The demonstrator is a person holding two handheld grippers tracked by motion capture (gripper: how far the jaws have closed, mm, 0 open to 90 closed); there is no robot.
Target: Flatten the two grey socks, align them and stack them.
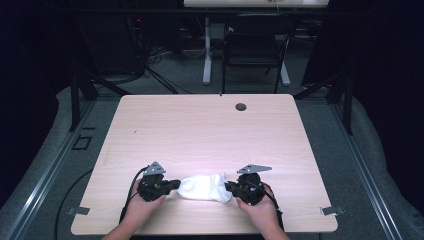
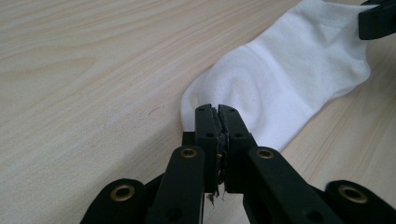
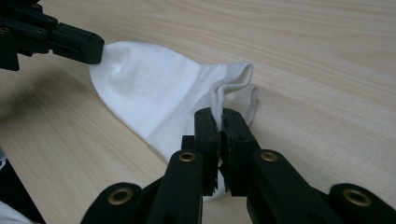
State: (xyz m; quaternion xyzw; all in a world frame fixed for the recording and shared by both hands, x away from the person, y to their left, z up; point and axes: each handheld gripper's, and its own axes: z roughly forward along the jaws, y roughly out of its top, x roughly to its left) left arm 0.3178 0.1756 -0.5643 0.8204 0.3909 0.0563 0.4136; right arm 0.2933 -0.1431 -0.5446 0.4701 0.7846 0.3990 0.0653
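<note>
Grippers (image 1: pixel 172 185) (image 1: pixel 229 187) pinch opposite ends of white sock (image 1: pixel 202 186).

A white ankle sock (image 1: pixel 204 187) is lying flat on the worktop (image 1: pixel 210 125) near its front edge, stretching sideways between the two tongs. Its rounded toe end is being pinched at the left, and its ribbed cuff, opening slightly with doubled edges showing, is being pinched at the right.
</note>
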